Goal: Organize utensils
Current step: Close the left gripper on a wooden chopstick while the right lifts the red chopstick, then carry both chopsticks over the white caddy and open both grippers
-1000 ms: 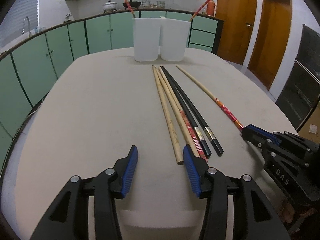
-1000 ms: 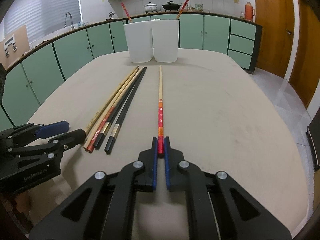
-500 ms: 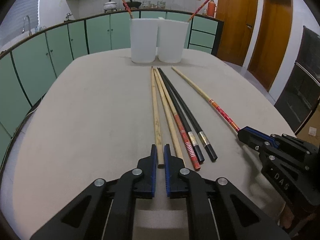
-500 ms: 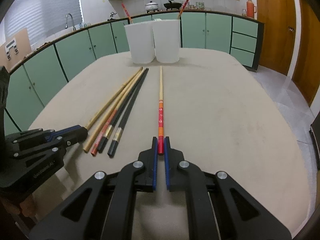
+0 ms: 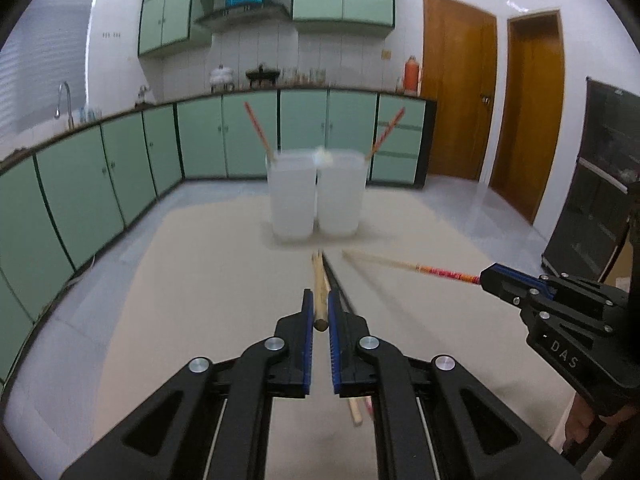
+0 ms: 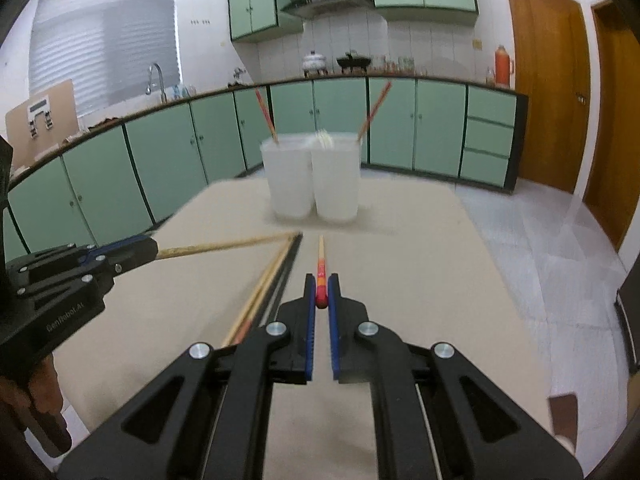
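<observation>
Left wrist: left tongs (image 5: 319,322) grip plain chopstick (image 5: 319,280); right tongs (image 6: 321,300) pinch red-ended chopstick (image 6: 321,268) — two white cups (image 5: 291,198) ahead.

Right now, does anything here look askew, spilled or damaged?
Nothing stands out. Left gripper holds a plain wooden chopstick, right gripper a red-patterned chopstick; both white containers stand upright.

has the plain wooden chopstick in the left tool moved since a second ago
Yes. The plain wooden chopstick, clamped in the left tool, has come up off the table, away from the chopsticks left lying there.
</observation>
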The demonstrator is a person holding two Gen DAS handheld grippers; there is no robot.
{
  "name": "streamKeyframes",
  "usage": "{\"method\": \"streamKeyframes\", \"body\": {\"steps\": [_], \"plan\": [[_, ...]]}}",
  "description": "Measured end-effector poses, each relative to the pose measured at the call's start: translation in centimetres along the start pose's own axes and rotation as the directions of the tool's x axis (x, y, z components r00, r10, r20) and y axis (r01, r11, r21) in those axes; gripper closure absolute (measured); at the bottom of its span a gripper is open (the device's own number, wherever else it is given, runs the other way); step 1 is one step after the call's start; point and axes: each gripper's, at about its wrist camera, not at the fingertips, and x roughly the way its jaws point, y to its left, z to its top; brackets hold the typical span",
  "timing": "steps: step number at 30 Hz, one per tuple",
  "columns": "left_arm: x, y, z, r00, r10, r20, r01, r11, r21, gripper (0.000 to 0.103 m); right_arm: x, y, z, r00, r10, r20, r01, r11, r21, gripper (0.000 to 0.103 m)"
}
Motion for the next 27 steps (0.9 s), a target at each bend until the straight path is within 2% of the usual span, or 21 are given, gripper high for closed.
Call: {"method": "streamKeyframes", "body": {"steps": [9, 21, 27], "plan": [[-1.8, 0.0, 5.3, 0.992, -0.030, 0.126, 0.029, 1.000, 0.009, 0.096, -1.9, -1.1, 6.1, 0.994, 0.043, 0.103, -0.043, 0.999, 0.001, 0.098], [-2.5, 0.6, 10.4, 0.975, -0.063, 0.213, 0.061, 0.998, 0.017, 0.096, -2.0, -2.8, 13.8, 0.982, 0.133, 0.134, -0.138, 0.990, 0.026, 0.098], [-3.1, 1.1, 14.2, 0.955, -0.072, 0.289, 0.068, 0.997, 0.025, 0.096, -2.1, -2.9, 18.9, 0.968, 0.165, 0.188, -0.169, 0.986, 0.002, 0.098]]}}
